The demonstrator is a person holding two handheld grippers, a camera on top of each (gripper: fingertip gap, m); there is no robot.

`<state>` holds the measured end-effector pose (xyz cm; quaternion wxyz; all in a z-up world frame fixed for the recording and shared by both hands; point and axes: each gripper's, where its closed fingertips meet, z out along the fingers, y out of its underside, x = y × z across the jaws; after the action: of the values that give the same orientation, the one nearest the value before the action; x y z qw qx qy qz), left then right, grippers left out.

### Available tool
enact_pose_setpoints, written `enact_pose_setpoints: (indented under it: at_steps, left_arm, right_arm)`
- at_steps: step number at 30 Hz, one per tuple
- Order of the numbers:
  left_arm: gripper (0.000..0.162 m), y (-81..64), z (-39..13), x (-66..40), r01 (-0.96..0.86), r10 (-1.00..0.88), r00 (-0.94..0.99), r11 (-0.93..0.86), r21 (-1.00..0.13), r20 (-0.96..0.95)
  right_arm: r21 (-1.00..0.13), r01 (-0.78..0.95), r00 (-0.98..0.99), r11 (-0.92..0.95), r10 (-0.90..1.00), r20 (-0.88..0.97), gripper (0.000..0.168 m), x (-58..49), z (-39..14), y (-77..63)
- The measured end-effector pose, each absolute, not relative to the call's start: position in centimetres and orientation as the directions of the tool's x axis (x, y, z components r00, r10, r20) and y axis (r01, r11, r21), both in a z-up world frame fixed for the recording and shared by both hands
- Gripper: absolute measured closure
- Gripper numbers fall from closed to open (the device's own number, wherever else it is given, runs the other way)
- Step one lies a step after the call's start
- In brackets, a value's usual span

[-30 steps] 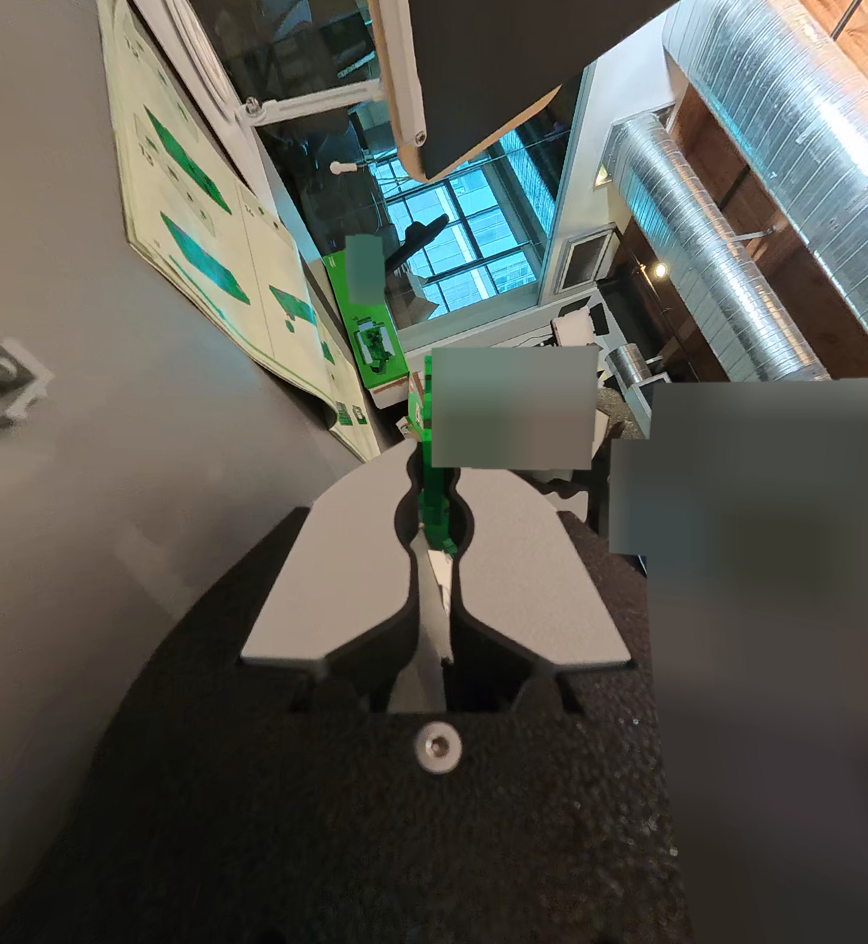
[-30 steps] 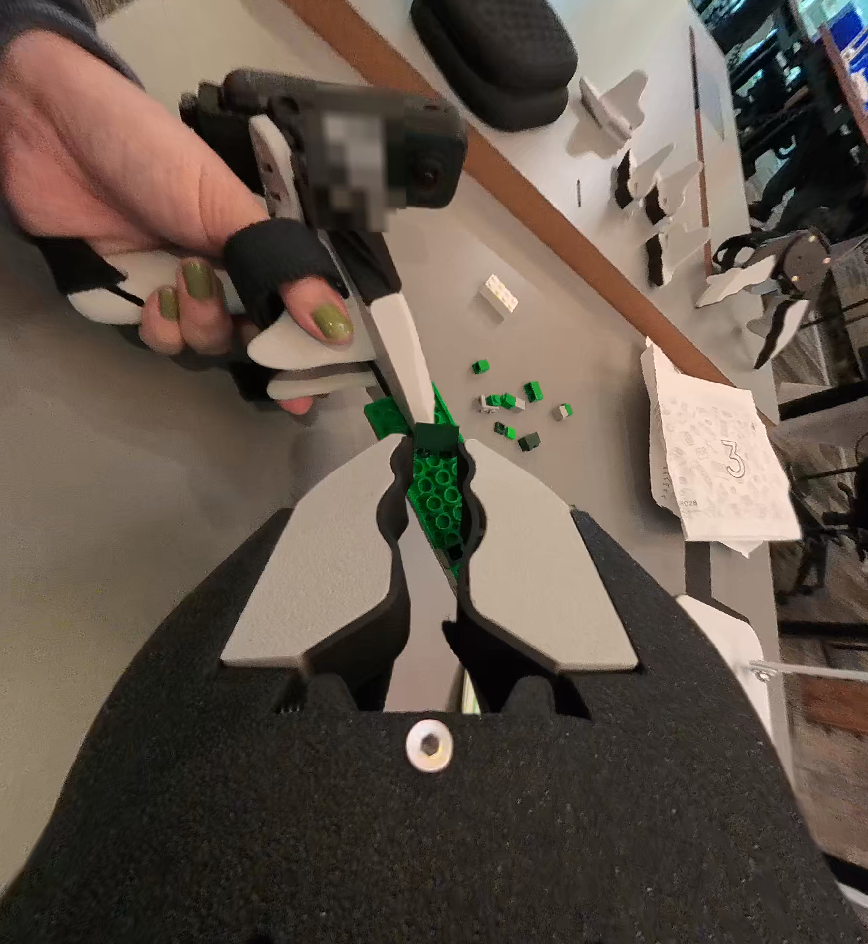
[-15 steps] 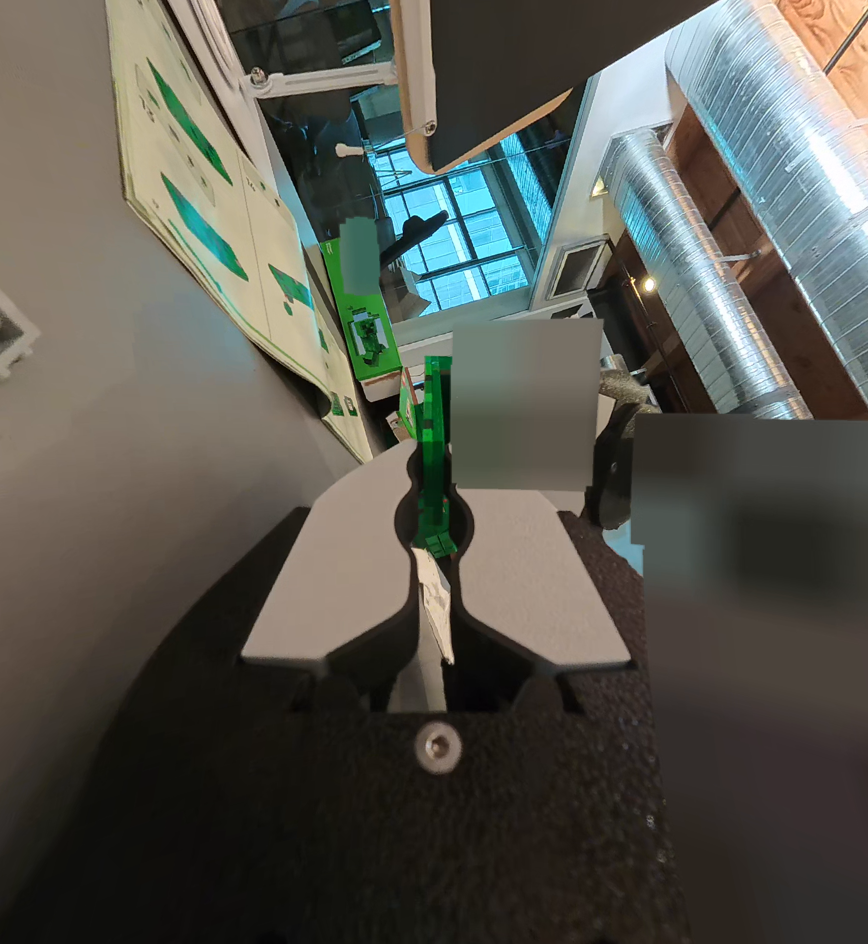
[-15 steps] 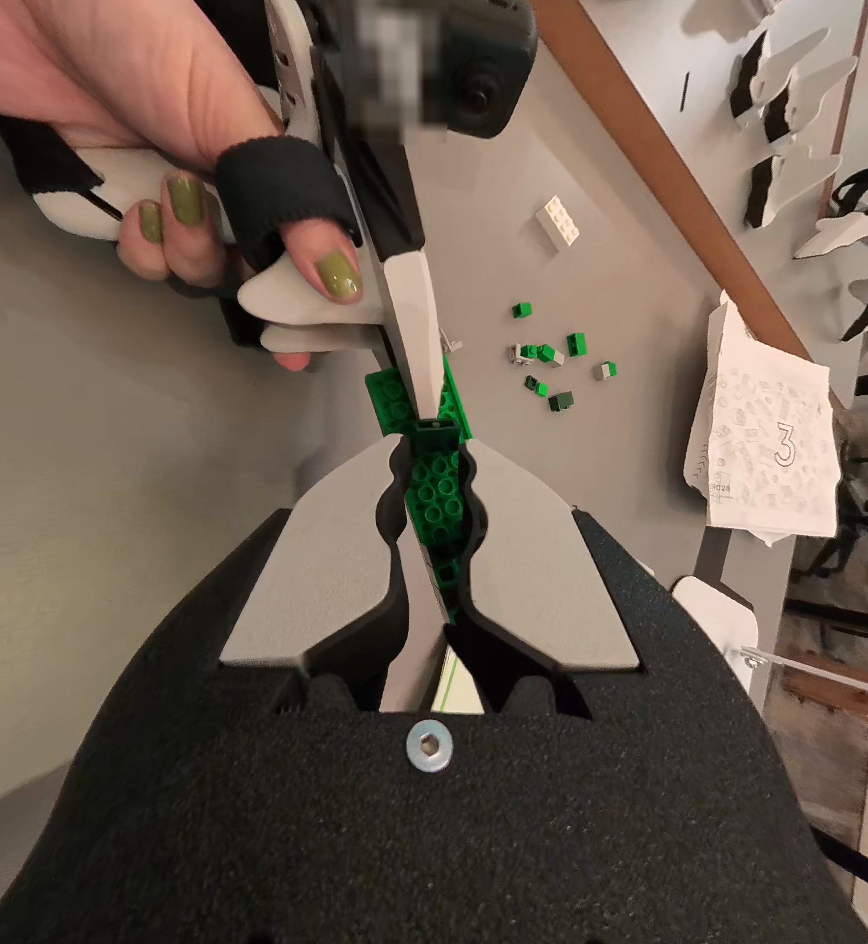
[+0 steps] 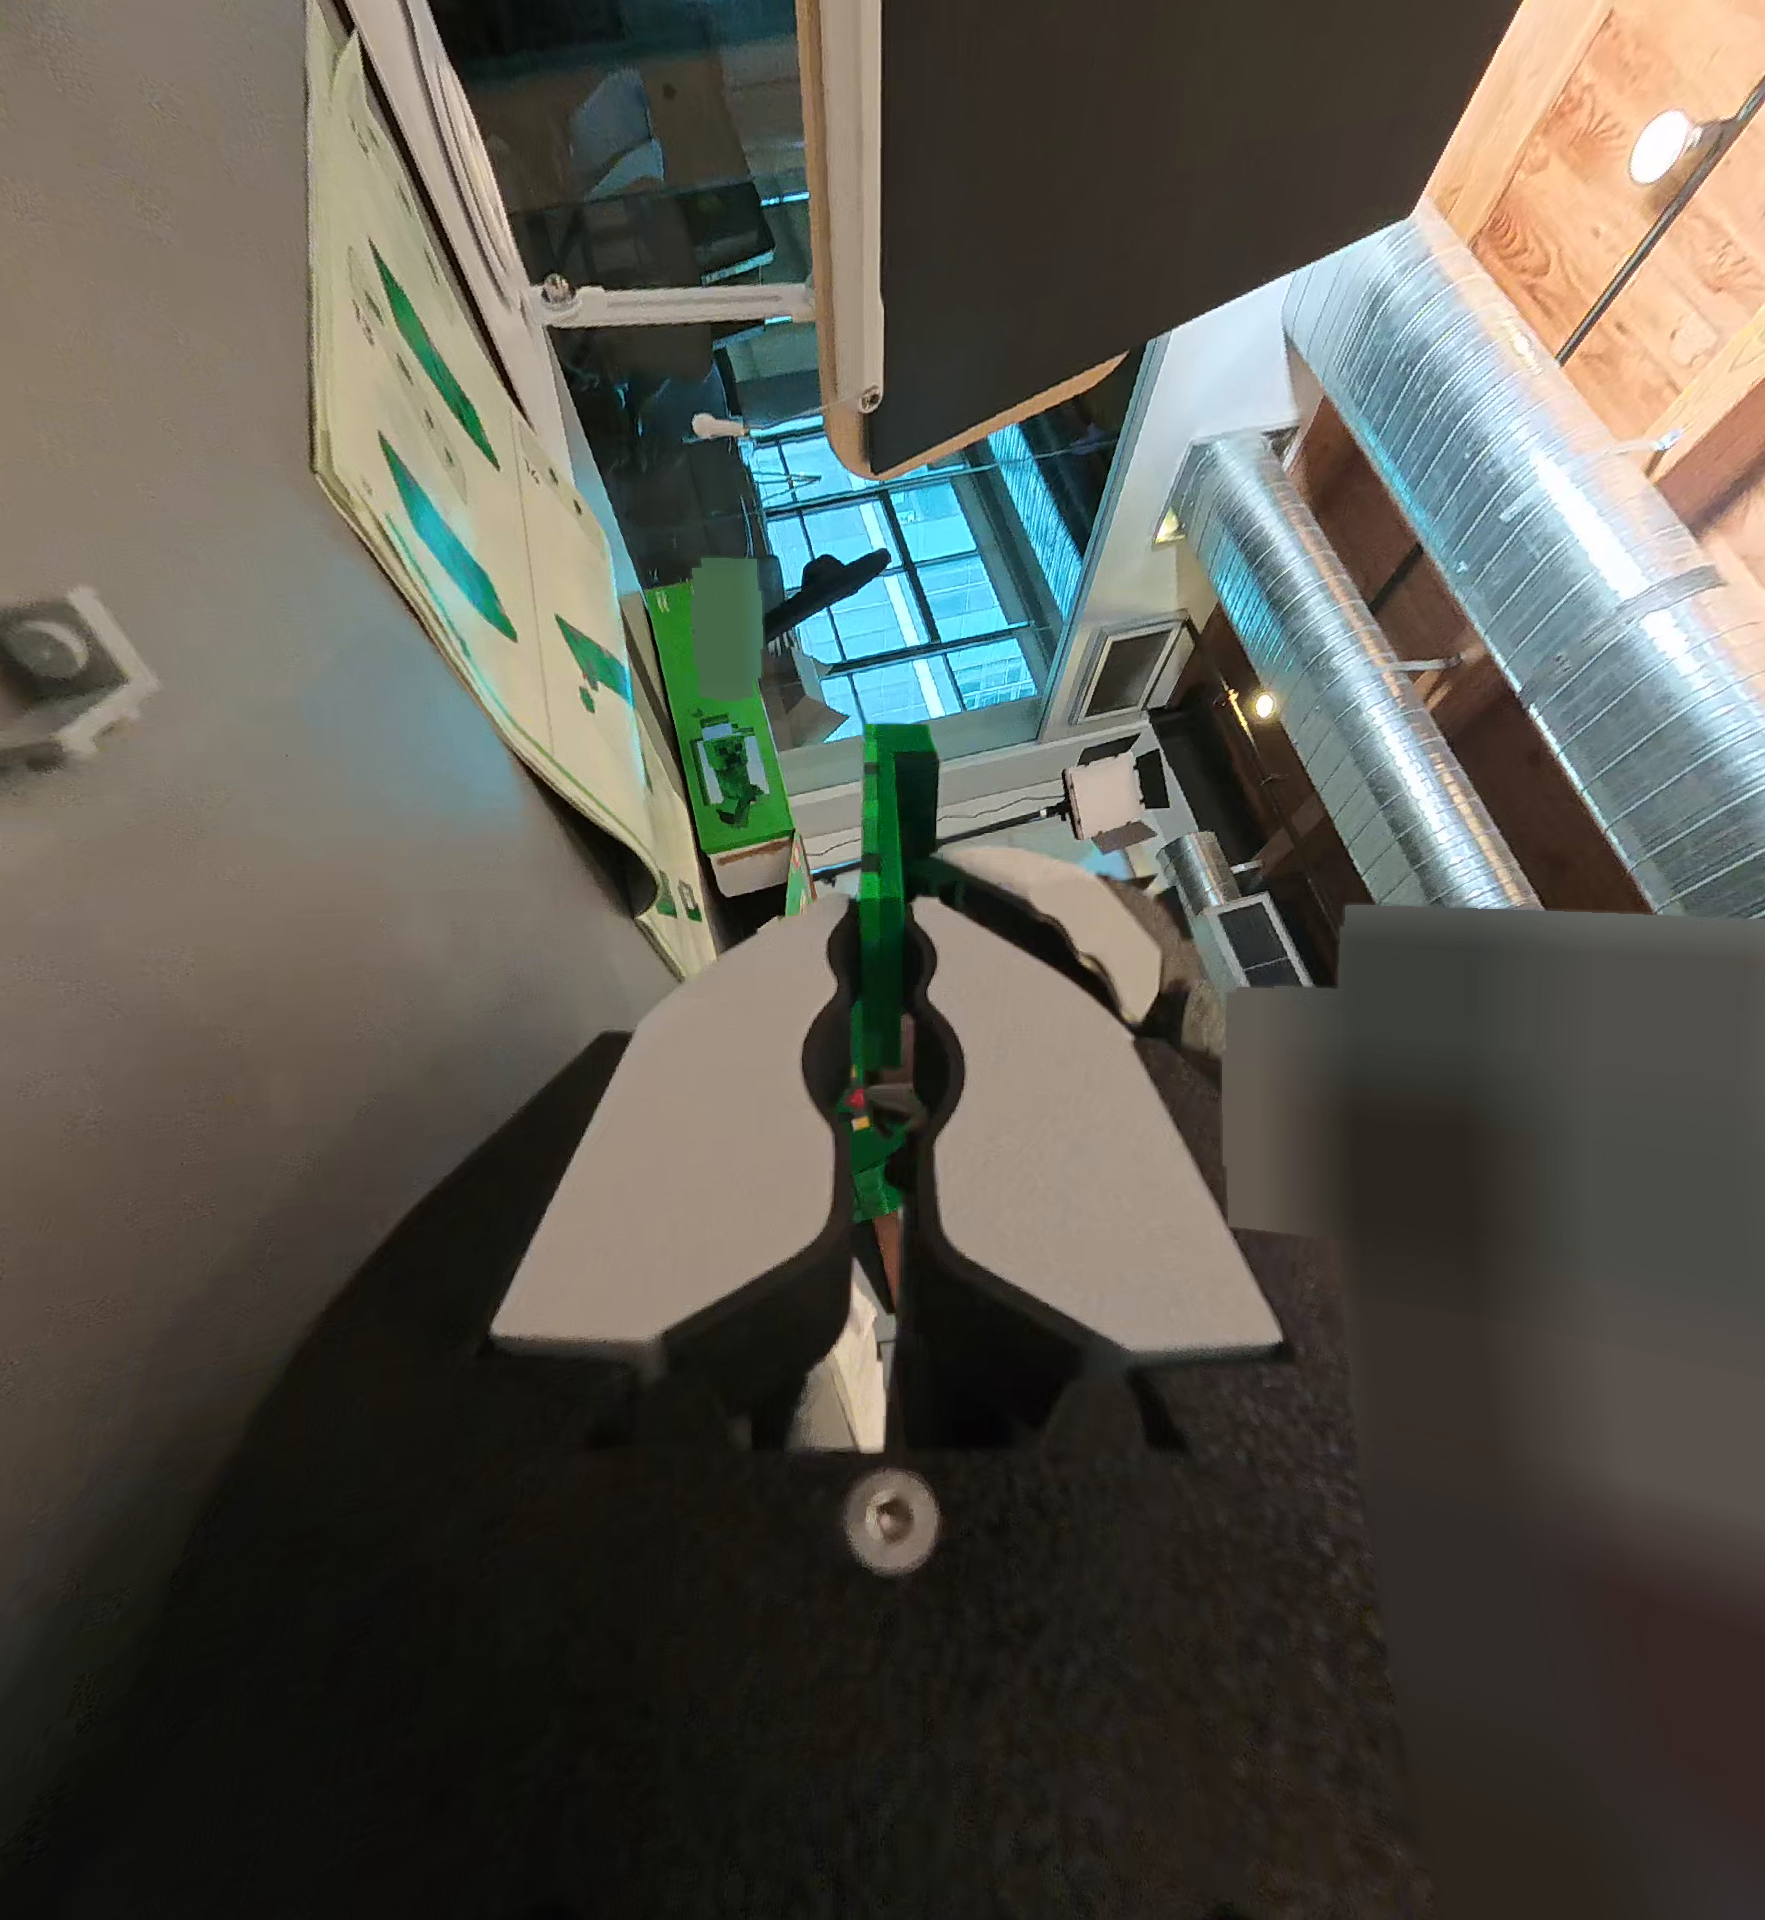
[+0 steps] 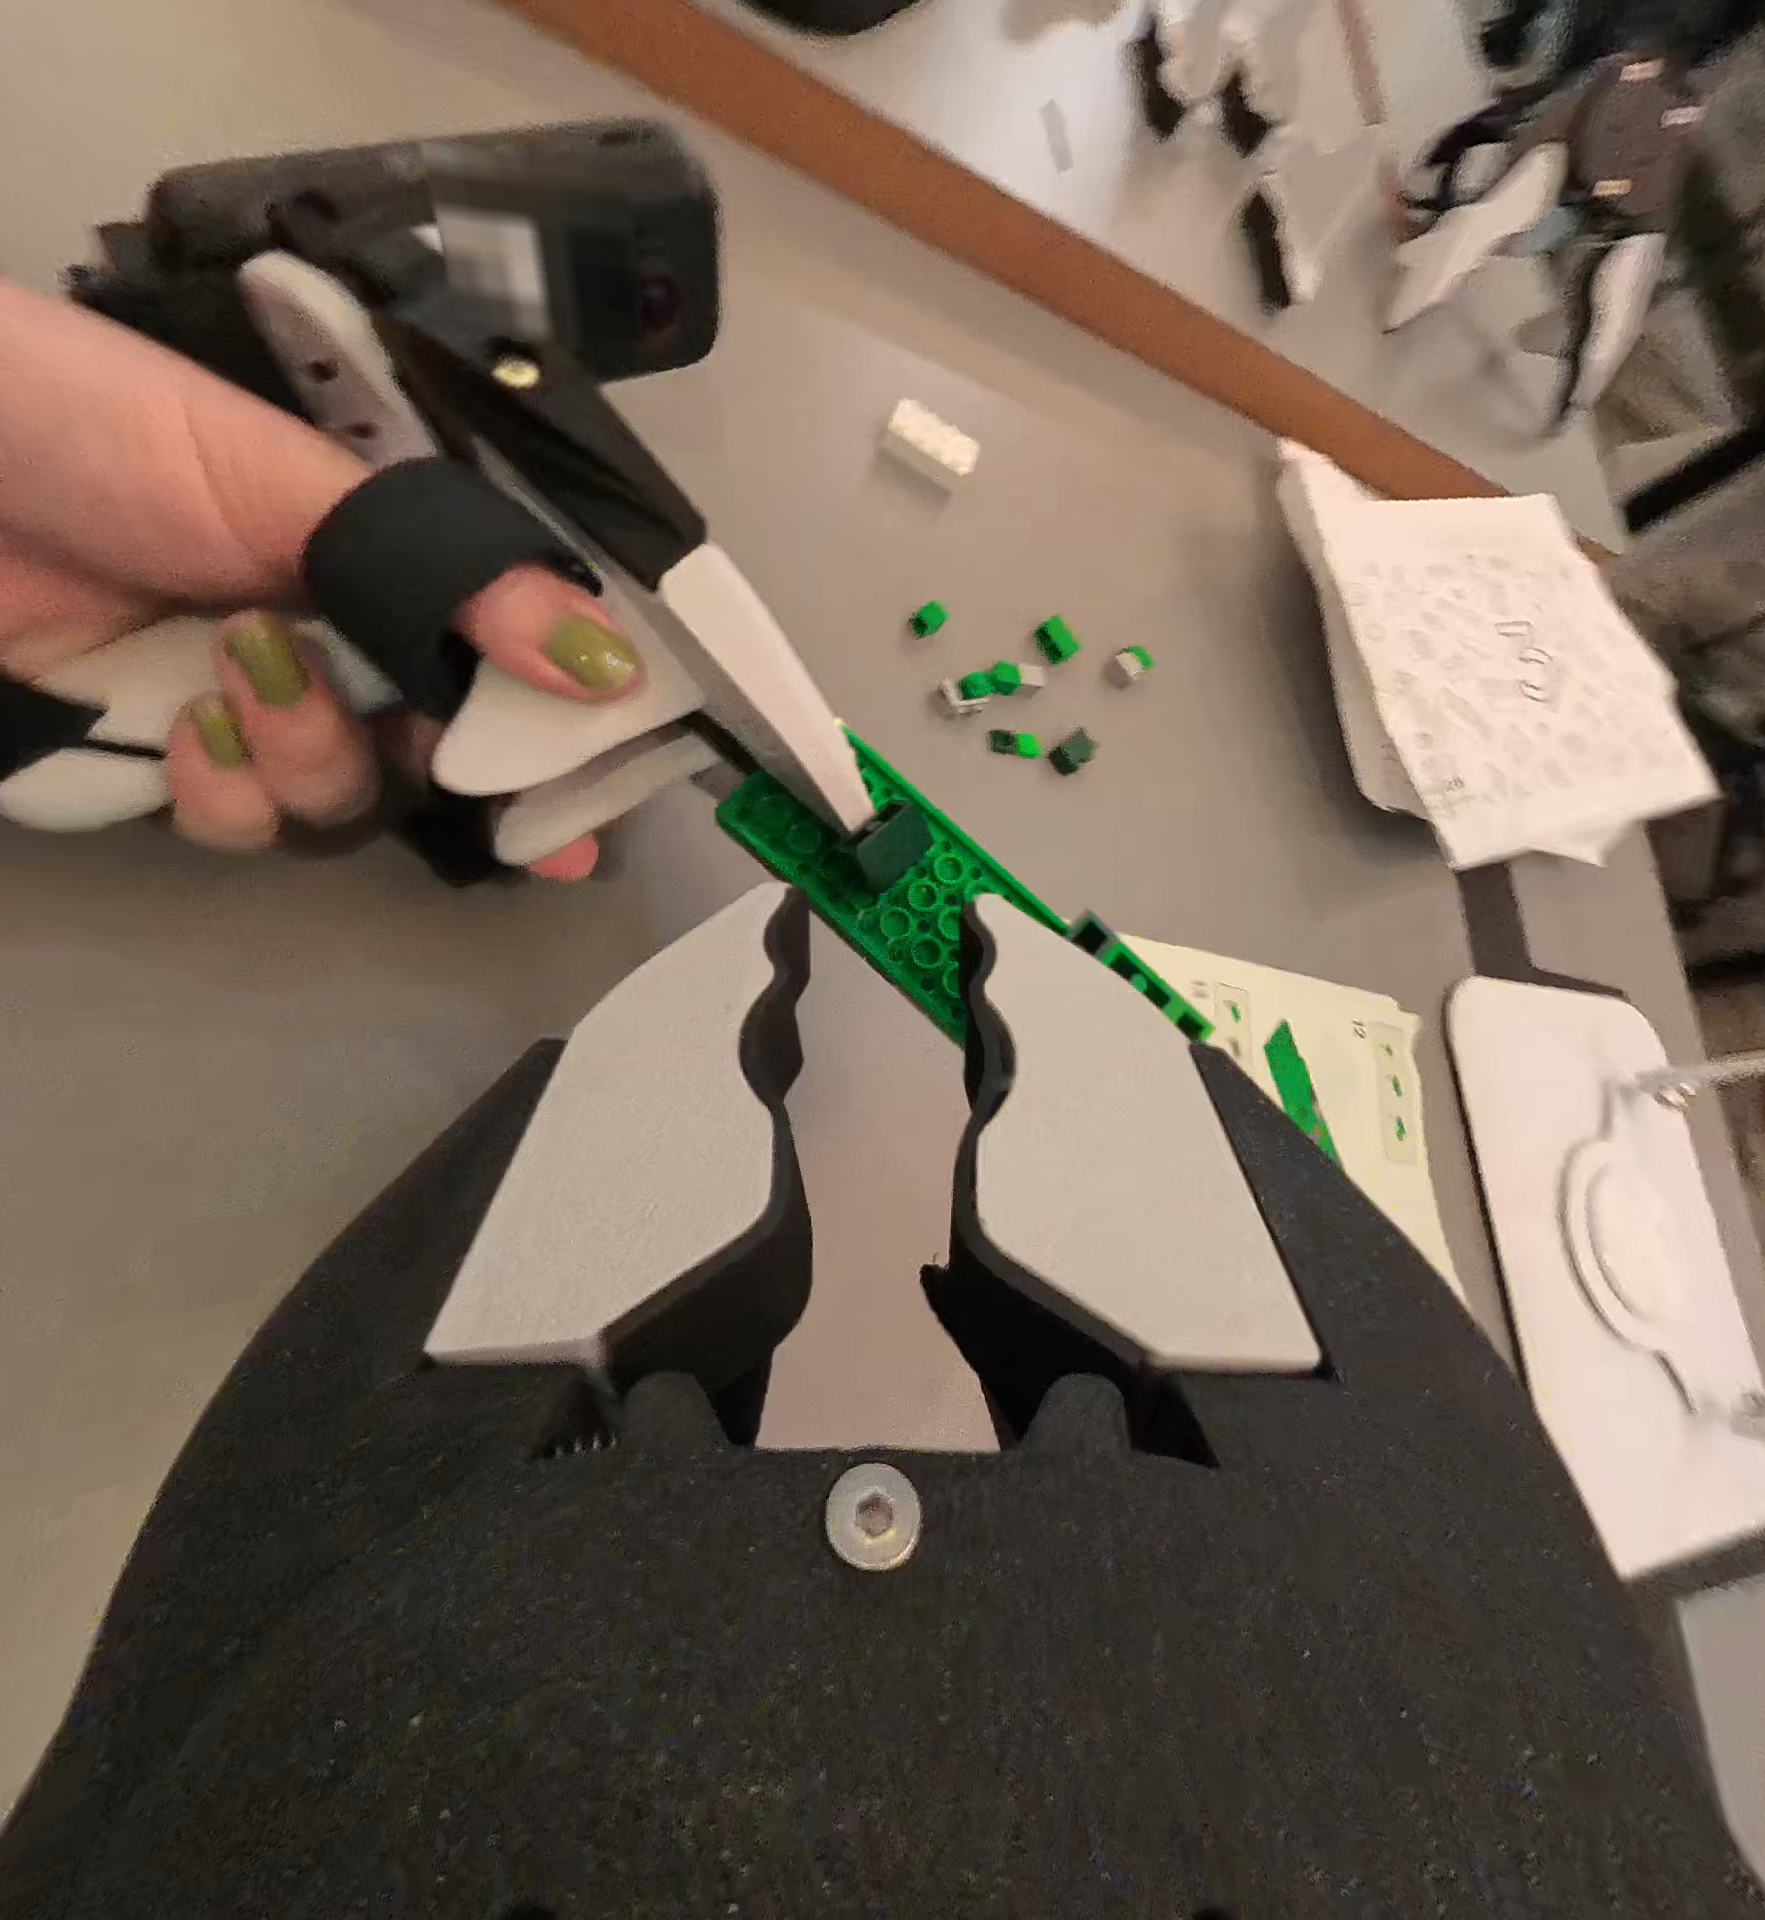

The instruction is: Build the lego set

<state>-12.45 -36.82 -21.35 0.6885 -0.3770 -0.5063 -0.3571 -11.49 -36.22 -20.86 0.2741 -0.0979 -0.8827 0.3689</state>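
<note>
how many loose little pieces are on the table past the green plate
About 7: six small green and grey pieces clustered beyond the green plate, plus one white brick farther back. Blur may hide more.

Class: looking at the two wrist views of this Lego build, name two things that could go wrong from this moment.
1. The left claw alone pinches the green plate edge-on in the air; it may twist or slip out.
2. The right claw stands open astride the plate; closing off-centre could knock off the dark green brick or jolt the plate onto the loose pieces on the table.
</note>
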Motion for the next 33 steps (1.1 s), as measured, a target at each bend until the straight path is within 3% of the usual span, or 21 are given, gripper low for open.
enact_pose_setpoints:
  at_steps: [6,17,21,27,33]
  left_arm:
    - [0.157,-36.6,-20.9,-12.7,0.860,-0.121,0.236,0.489,-0.150,0.964]
    - [0.156,-36.3,-20.8,-12.6,0.860,-0.122,0.236,0.488,-0.148,0.964]
    - [0.156,-36.2,-20.9,-12.5,0.864,-0.121,0.230,0.482,-0.145,0.966]
    - [0.157,-36.0,-21.6,-12.3,0.876,-0.097,0.225,0.456,-0.157,0.970]
    - [0.157,-35.6,-22.2,-11.9,0.888,-0.080,0.215,0.430,-0.161,0.973]
  right_arm:
    - [-0.733,-0.104,-0.643,0.673,0.517,0.565,0.146,-11.6,-20.0,-36.3]
    - [-0.541,-0.192,-0.512,0.819,0.386,0.767,0.158,-12.1,-20.2,-36.8]
    - [-0.520,-0.178,-0.500,0.835,0.378,0.779,0.159,-12.2,-20.3,-36.7]
    - [-0.616,-0.105,-0.552,0.781,0.470,0.689,0.159,-12.3,-20.8,-35.7]
    - [-0.837,0.121,-0.665,0.534,0.669,0.331,0.159,-11.8,-21.4,-34.6]
